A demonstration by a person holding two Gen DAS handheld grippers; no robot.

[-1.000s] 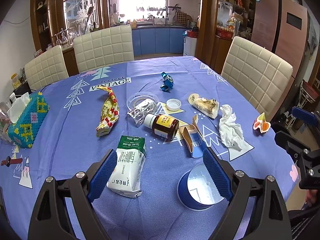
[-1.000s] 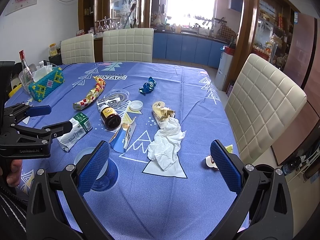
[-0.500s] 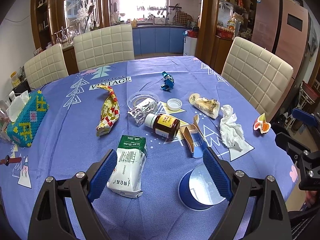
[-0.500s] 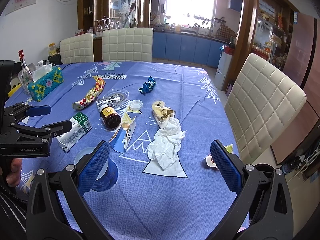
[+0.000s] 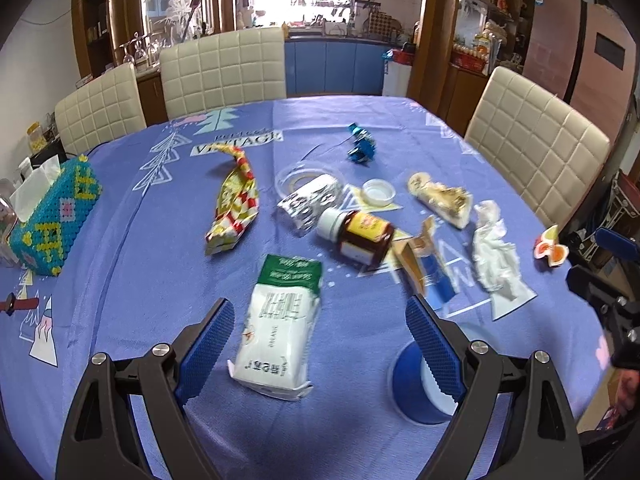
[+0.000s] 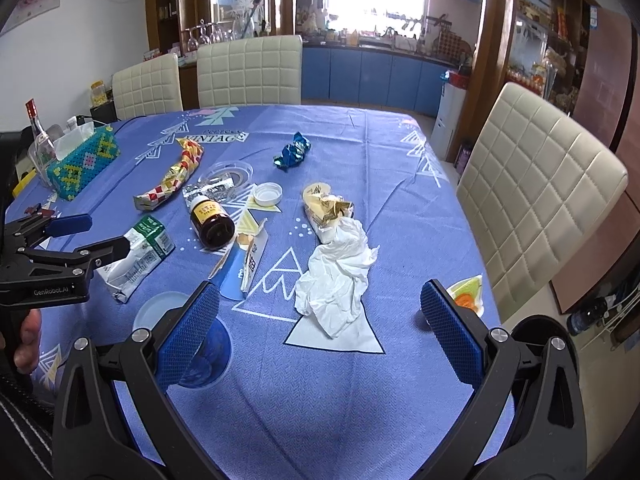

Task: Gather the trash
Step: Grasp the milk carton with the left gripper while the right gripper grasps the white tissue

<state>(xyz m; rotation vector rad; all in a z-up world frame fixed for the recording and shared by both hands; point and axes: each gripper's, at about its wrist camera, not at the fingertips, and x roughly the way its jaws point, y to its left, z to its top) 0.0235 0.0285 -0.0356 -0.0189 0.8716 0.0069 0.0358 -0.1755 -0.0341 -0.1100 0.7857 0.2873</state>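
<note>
1. Left gripper point(image 5: 316, 338): blue ribbed pads spread wide, nothing between them; it hangs above the near end of the milk carton point(image 5: 280, 322) without touching it.
2. Right gripper point(image 6: 320, 326): jaws likewise spread, clasping nothing; it hangs over the near edge of the crumpled white tissue point(image 6: 338, 270).
3. Table, blue printed cloth point(image 6: 360, 400): carries all the litter listed below.
4. Milk carton: green-and-white, flattened, lying on its side at the near left of the litter.
5. Blue cup point(image 5: 420, 384): near edge of the table, just right of the carton, partly behind the left gripper's right pad.
6. Brown jar point(image 5: 360, 238): on its side, white neck, yellow label, mid-table.
7. White cap point(image 5: 378, 192): open side up, just beyond the jar.
8. Torn blue-and-tan box point(image 5: 426, 270): beside the jar's base, between jar and tissue.
9. Foil wrapper point(image 5: 310, 206): silver, touching a clear round lid point(image 5: 300, 172).
10. Red-and-yellow snack wrapper point(image 5: 236, 202): long, left of the foil.
11. Blue candy wrapper point(image 5: 362, 146): farthest piece, well apart.
12. Yellowish food wrapper point(image 5: 440, 200): just beyond the tissue.
13. Orange-and-yellow scrap point(image 5: 550, 246): at the right edge.
14. Beaded tissue box point(image 5: 52, 216): far left edge.
</note>
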